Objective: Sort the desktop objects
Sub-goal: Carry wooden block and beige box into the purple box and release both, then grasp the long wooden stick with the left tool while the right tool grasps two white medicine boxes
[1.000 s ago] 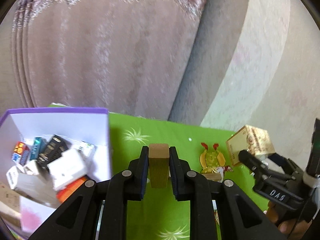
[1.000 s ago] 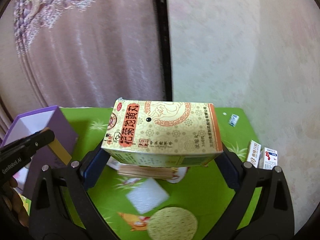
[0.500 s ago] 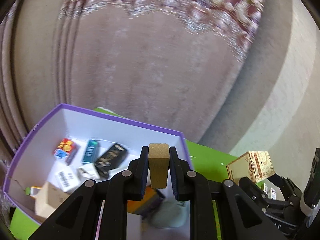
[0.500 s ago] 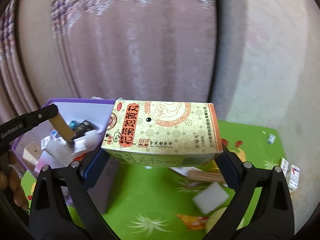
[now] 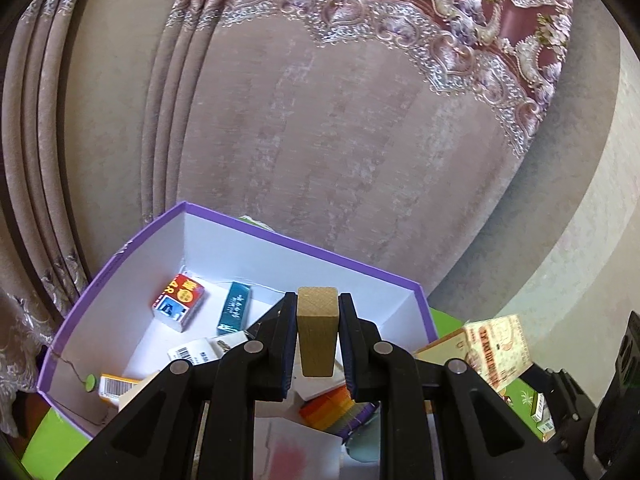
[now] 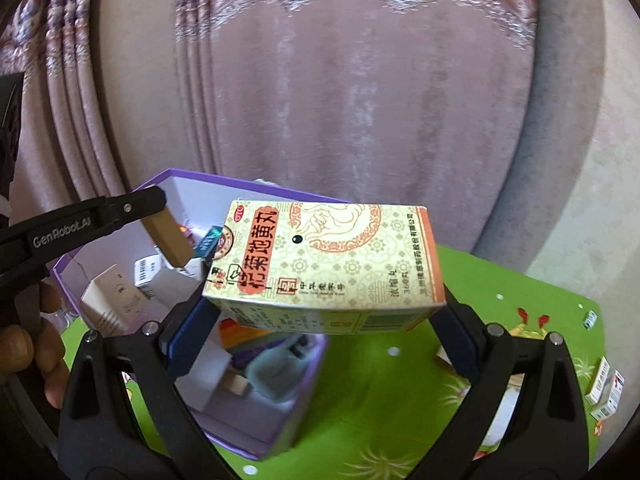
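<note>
Left tongs (image 5: 317, 340) pinch a stiff, light wooden block (image 5: 316, 330) over the purple box (image 5: 280, 240). Right tongs (image 6: 320, 320) clamp a crushable carton (image 6: 328, 264) endwise beside the box; grip gently.

In the left wrist view, the left gripper (image 5: 317, 340) covers the near part of the purple box (image 5: 120, 256). A white carton (image 5: 206, 350) and an orange-striped item (image 5: 330, 406) show only in part behind it. At 3 o'clock the medicine box (image 5: 496, 346) is partly cut by the black arm.

In the right wrist view, the medicine box (image 6: 328, 264) hides the box's far corner. The things under it are blurred. At 4 o'clock, small cartons (image 6: 606, 390) on the green table (image 6: 380, 400) are too small to read.
</note>
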Motion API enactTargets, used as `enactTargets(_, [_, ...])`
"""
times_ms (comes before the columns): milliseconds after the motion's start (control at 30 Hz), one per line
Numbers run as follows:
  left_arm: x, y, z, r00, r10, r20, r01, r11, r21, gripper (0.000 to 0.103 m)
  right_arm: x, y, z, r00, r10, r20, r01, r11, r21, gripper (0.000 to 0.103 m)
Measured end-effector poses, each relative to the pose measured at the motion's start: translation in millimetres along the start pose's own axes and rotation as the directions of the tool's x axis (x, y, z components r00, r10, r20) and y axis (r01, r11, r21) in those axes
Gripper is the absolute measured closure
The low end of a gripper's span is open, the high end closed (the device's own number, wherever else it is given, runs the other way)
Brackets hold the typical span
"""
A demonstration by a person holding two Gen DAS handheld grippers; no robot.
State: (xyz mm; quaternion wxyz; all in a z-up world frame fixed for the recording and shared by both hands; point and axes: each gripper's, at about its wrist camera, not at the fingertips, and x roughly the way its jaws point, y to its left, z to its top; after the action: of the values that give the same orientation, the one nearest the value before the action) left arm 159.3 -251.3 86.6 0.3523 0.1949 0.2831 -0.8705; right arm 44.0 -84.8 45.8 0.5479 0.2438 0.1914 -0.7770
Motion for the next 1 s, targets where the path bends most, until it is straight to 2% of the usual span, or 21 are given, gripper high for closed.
enactTargets(33, [0,2,0,1.0,0.006,0.0,-0.006,1.0,-0.01,0.082,1,4,0,1.0,0.015,0.003,-0.015,1.0,0.0,0.005])
enactTargets(67, [1,3,0,1.0,0.009,-0.001,-0.009,1.0,-0.019,0.075,3,7,-1,0.999,0.041,0.007,-0.041,0.999,0.002,0.004])
enactTargets(100, [1,5,0,1.0,0.012,-0.002,-0.012,1.0,-0.024,0.061,4,9,-2,0.998,0.066,0.009,-0.066,0.998,0.003,0.004])
enactTargets(167, [0,6,-1,1.0,0.022,0.002,-0.022,1.0,-0.023,0.054,6,12,-4,0.995,0.095,-0.007,-0.095,0.995,0.001,0.003])
enactTargets(433, [2,-8,-3,1.0,0.011,-0.01,-0.011,1.0,0.007,0.051,0,4,-8,0.996,0.088,-0.006,-0.088,0.996,0.01,0.002])
enactTargets(733, [-3,-29,-3,1.0,0.01,0.002,-0.01,0.999,0.044,0.043,-7,-6,-12,0.987,0.159,0.003,-0.159,0.987,0.033,0.001])
enactTargets(867, [-3,-43,-4,1.0,0.001,-0.006,0.0,0.997,0.075,0.042,-12,-24,-17,0.99,0.139,0.013,-0.14,0.987,0.079,0.001])
enactTargets(1000, [-2,-62,-8,1.0,-0.018,-0.019,0.02,0.994,0.11,0.041,-23,-52,-27,0.996,0.081,0.023,-0.083,0.985,0.149,0.001])
